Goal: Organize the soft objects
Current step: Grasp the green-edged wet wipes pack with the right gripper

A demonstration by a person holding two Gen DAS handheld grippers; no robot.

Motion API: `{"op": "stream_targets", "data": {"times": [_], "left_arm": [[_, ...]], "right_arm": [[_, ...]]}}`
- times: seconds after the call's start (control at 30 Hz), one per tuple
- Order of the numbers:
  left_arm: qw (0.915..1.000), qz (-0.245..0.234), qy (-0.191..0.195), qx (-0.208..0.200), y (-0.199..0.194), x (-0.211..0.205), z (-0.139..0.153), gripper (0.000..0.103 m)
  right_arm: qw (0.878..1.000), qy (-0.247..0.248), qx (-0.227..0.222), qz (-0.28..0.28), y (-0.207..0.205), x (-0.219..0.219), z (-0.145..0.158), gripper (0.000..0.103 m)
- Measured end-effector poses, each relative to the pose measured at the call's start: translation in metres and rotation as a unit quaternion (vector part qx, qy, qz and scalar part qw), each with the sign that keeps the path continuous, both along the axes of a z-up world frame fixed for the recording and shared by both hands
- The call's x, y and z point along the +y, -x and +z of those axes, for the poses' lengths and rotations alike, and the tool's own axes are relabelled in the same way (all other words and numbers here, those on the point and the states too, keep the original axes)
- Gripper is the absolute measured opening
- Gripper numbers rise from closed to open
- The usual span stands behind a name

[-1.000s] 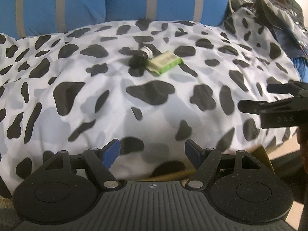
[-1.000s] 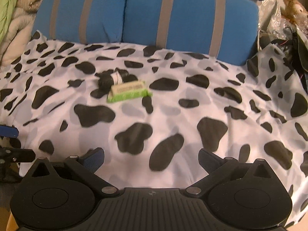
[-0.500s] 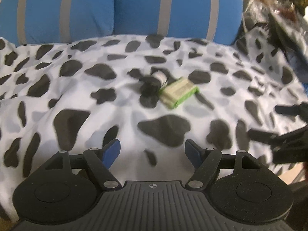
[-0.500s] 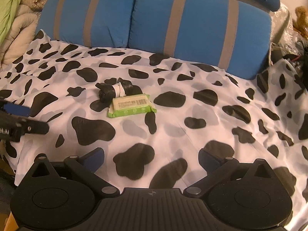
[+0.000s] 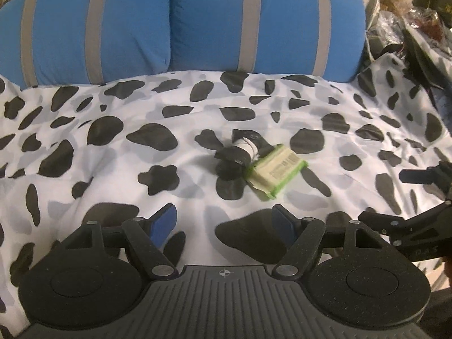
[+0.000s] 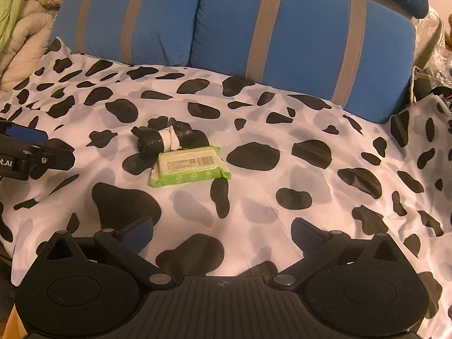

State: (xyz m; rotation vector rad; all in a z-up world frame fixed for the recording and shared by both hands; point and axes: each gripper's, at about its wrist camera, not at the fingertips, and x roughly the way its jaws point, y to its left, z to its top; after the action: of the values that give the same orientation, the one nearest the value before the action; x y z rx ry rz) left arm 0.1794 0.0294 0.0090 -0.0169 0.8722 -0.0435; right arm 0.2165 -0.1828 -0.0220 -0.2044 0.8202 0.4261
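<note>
A bed fills both views, covered by a white cow-print blanket (image 6: 282, 152) with black blotches, and two blue pillows with grey stripes (image 5: 175, 25) lean side by side at its far edge. Ahead of the left gripper (image 5: 224, 221), slightly to its right and well apart from its fingertips, lies a green-edged pack of wet wipes (image 5: 275, 171) flat on the blanket, with a black roll of bags bound by a white band (image 5: 240, 152) touching its far left corner. The left gripper's blue pads (image 5: 165, 221) stand apart with only blanket between them — it holds nothing. The right gripper (image 6: 221, 233) is likewise spread wide and empty; the wipes pack (image 6: 188, 165) and the black roll (image 6: 162, 139) sit ahead of it and a little to its left. Each gripper shows at the edge of the other's view. Beyond the pillows, to the right of the left gripper, crinkled plastic bags and dark clutter (image 5: 409, 28) pile up — a pale quilt (image 6: 19, 45) is bunched far left of the right gripper.
</note>
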Motion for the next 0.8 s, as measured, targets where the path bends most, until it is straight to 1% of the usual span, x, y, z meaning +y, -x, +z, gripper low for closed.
{"op": "stream_targets", "data": {"times": [0.2,0.47,0.67,0.8], "left_arm": [[0.9998,-0.001,-0.018,0.006,-0.013,0.0,-0.003,0.073],[0.9997,0.001,-0.024,0.011,-0.024,0.004,-0.005,0.073],[0.9995,0.007,-0.021,0.022,-0.029,0.007,-0.005,0.073],[0.9995,0.012,-0.007,0.029,-0.029,0.01,-0.003,0.073]], "right_arm": [[1.0,0.003,0.006,0.0,-0.015,0.002,-0.004,0.103],[1.0,0.004,0.01,0.01,-0.035,0.009,-0.009,0.103],[0.999,0.015,0.015,0.026,-0.05,0.021,-0.018,0.103],[0.999,0.019,0.019,0.039,-0.059,0.032,-0.027,0.103]]}}
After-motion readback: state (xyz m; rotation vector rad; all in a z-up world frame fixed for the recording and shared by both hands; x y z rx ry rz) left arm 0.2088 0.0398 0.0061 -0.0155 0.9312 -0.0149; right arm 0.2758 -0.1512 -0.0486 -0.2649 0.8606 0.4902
